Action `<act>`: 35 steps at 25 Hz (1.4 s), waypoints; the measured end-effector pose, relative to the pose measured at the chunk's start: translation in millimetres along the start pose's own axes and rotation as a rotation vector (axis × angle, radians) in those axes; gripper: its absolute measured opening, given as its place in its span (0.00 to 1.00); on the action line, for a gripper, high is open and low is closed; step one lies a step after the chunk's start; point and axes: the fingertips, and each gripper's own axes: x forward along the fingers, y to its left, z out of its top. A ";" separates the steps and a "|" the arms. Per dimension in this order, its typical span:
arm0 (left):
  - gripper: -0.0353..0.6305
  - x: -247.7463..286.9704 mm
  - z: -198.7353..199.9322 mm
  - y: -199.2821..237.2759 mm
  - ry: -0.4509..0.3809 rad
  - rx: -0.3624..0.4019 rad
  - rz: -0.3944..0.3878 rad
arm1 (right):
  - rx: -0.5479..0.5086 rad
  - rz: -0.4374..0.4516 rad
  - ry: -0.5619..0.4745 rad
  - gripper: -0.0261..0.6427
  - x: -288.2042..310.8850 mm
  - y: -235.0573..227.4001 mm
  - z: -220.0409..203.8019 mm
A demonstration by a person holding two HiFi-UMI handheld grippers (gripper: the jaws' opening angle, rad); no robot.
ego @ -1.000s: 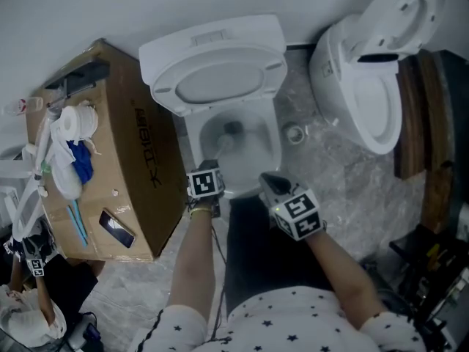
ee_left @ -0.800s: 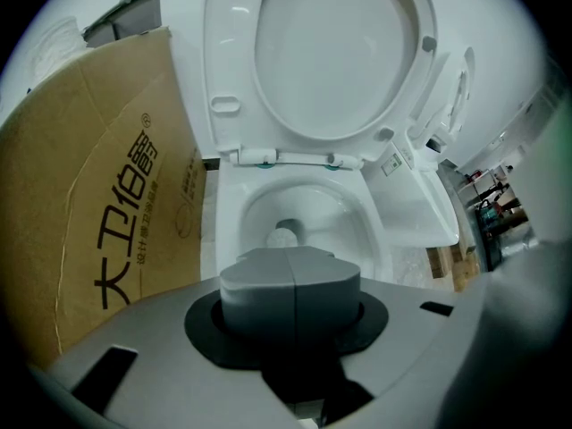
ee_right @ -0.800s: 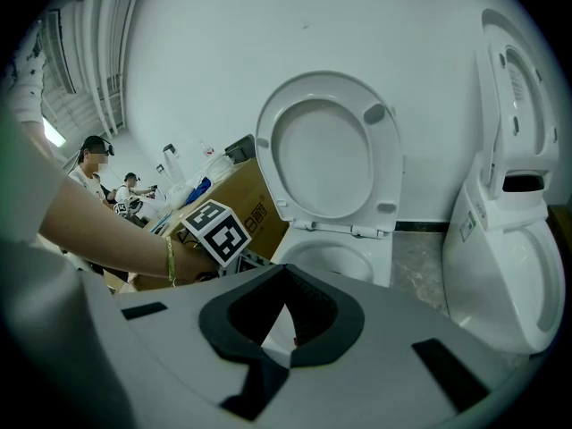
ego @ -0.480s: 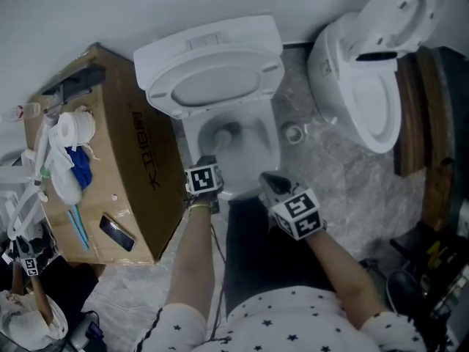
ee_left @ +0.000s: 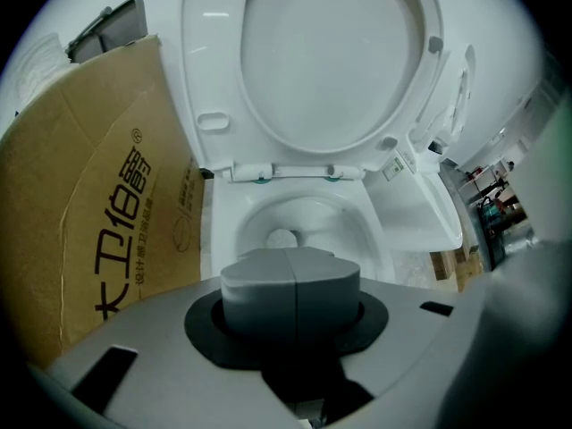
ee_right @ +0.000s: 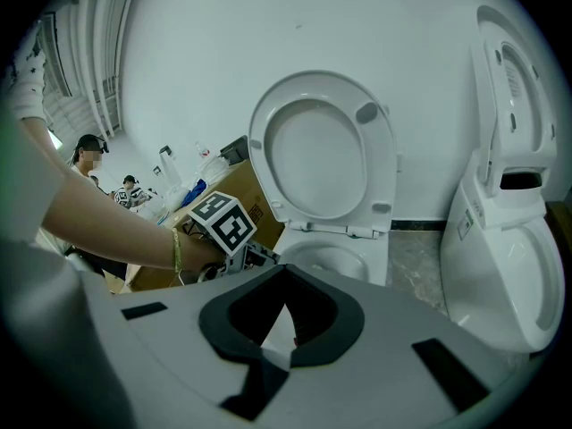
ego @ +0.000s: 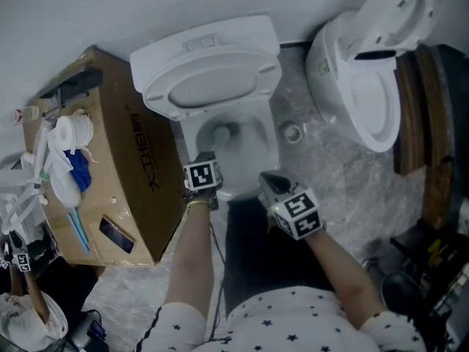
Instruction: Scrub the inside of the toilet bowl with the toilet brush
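The white toilet (ego: pixel 258 152) stands with seat and lid (ego: pixel 209 83) raised. In the head view my left gripper (ego: pixel 205 161) hangs over the bowl's near rim, shut on the toilet brush (ego: pixel 222 139). The brush's dark head lies down in the bowl near the drain. In the left gripper view the left gripper (ee_left: pixel 293 280) shows its grey pads pressed together, with the bowl (ee_left: pixel 299 222) just beyond. My right gripper (ego: pixel 270 184) hovers to the right of the bowl's front. In its own view the right gripper (ee_right: pixel 286 315) is open and holds nothing.
A cardboard box (ego: pixel 143 174) stands tight against the toilet's left side, with paper rolls, cloths and a phone (ego: pixel 117 231) on top. A second white toilet (ego: pixel 363 86) stands to the right on the marble floor (ego: pixel 322 167). People (ee_right: pixel 89 155) stand far off.
The left gripper with the brush has edged slightly up and left over the bowl. The right gripper has stayed where it was.
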 end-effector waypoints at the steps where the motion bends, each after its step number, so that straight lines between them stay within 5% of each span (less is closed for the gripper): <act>1: 0.27 0.4 2.4 -1.7 -0.007 0.001 -0.003 | 0.001 0.000 0.000 0.05 -0.2 -0.3 -0.2; 35: 0.27 -23.5 0.4 -42.8 -0.024 0.045 -0.033 | -0.009 -0.025 -0.043 0.05 -26.0 -9.0 9.8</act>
